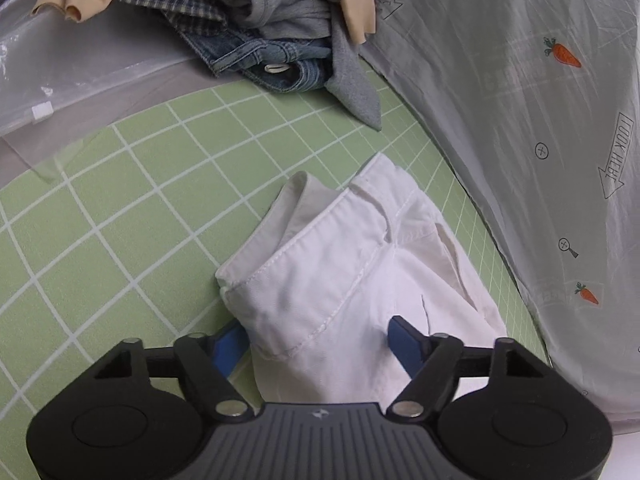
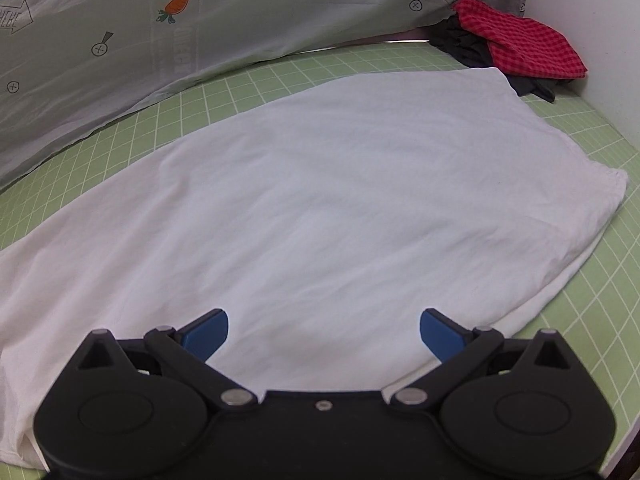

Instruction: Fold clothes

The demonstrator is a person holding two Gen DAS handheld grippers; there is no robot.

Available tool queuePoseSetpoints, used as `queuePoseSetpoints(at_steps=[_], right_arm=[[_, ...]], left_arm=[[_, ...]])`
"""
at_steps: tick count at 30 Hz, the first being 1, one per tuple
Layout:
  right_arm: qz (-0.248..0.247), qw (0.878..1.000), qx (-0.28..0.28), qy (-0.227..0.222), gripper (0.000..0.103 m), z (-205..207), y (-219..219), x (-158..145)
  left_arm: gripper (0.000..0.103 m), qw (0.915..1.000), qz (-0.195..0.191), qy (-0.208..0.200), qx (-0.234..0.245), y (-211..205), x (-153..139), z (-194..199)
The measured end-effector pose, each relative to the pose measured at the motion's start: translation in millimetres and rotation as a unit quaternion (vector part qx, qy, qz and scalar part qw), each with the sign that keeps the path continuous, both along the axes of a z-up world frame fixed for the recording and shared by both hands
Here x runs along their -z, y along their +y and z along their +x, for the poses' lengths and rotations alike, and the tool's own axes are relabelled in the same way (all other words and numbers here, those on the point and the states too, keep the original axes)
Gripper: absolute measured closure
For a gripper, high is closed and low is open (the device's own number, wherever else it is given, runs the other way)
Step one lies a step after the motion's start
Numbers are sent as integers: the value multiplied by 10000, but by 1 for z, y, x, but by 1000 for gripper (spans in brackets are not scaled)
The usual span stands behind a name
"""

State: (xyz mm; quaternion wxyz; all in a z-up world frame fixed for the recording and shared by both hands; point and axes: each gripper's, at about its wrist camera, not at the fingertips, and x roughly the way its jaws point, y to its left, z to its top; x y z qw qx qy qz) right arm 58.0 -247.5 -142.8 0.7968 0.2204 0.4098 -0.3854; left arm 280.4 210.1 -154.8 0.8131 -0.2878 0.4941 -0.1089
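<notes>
Green gridded mat [image 1: 120, 200] under white clothes, grey printed sheet [image 1: 520, 80] behind.
Left wrist: left gripper [image 1: 320, 334] spread wide astride white collared garment [image 1: 340, 264] on mat; unfolded pile [image 1: 260, 20] beyond. Right wrist: right gripper [image 2: 324, 334] wide open, gripping nothing, over flat white cloth [image 2: 320, 200]; red checked cloth [image 2: 516, 44] beyond.

The white garment [image 1: 340, 280] was matt woven cloth with raised stitched seams, and lay on a smooth, matt green mat [image 1: 120, 208] printed with white grid lines. Beyond the garment, the pile of clothes [image 1: 272, 20] mixed rough blue denim, soft grey knit and checked cotton. The grey curtain [image 1: 520, 80] beside the garment looked thin and faintly shiny. The left gripper [image 1: 316, 340] showed matt black plastic, dull blue fingertips and bright metal pins.
</notes>
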Motion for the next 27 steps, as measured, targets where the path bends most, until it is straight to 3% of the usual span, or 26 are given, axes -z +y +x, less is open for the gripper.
queuePoseSetpoints(at_steps=[1, 2, 3, 9, 14, 21, 27], right_arm=[[-22, 10000, 11, -19, 0, -1, 1, -1], [-40, 10000, 26, -34, 0, -3, 2, -2], [-56, 10000, 43, -48, 0, -4, 2, -3], [-74, 9992, 281, -284, 0, -25, 0, -6], [26, 9974, 530, -493, 0, -52, -10, -2], [169, 9955, 665, -660, 0, -90, -44, -2], [136, 9955, 627, -705, 0, -116, -90, -8]], left_arm=[[55, 10000, -8, -35, -9, -1, 0, 0], [72, 10000, -79, -52, 32, -1, 1, 0], [77, 9998, -120, -137, 97, -2, -3, 1], [81, 9964, -411, -654, 338, -9, -32, 0], [82, 9906, -368, -1176, 601, -36, -72, -11], [82, 9780, -79, -1768, 1101, -105, -117, -47], [82, 9639, 134, -2087, 1645, -174, -125, -83]])
